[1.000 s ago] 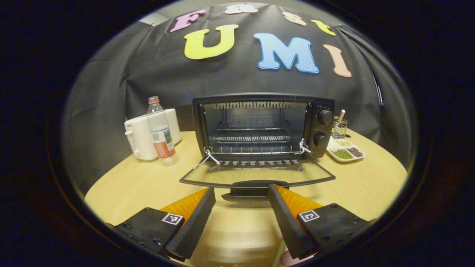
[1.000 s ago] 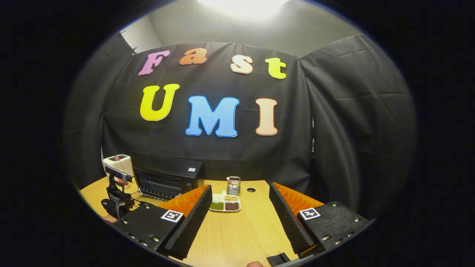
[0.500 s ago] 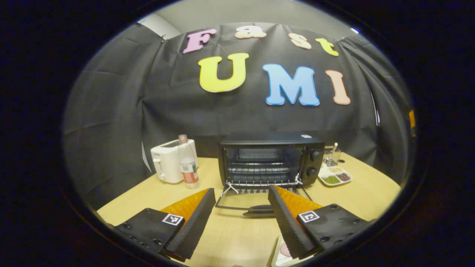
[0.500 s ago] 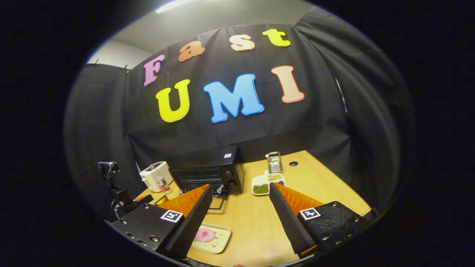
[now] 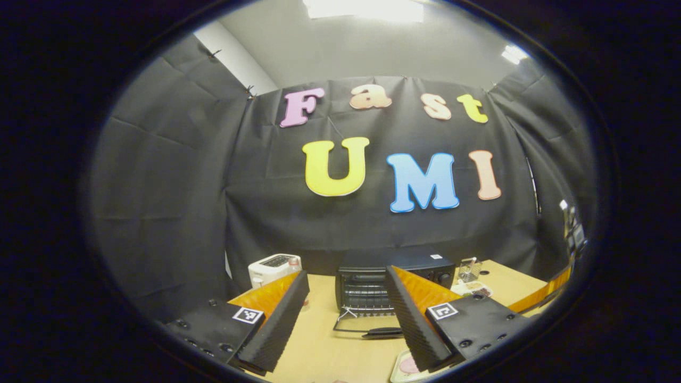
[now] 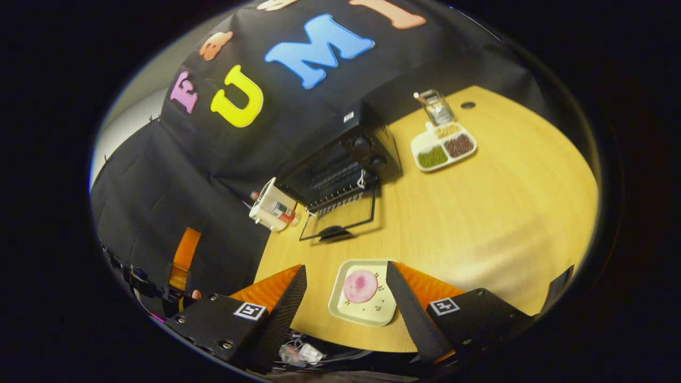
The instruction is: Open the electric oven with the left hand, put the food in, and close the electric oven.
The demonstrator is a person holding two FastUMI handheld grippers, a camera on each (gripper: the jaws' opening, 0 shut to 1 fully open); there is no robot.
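The black electric oven [image 6: 340, 159] stands on the round wooden table [image 6: 505, 202], its glass door [image 6: 340, 221] folded down flat. The right gripper [image 6: 346, 303] is spread wide above the cream square plate [image 6: 364, 314] carrying pink round food [image 6: 360, 285]. The left gripper [image 5: 346, 308] is wide too, holding nothing.
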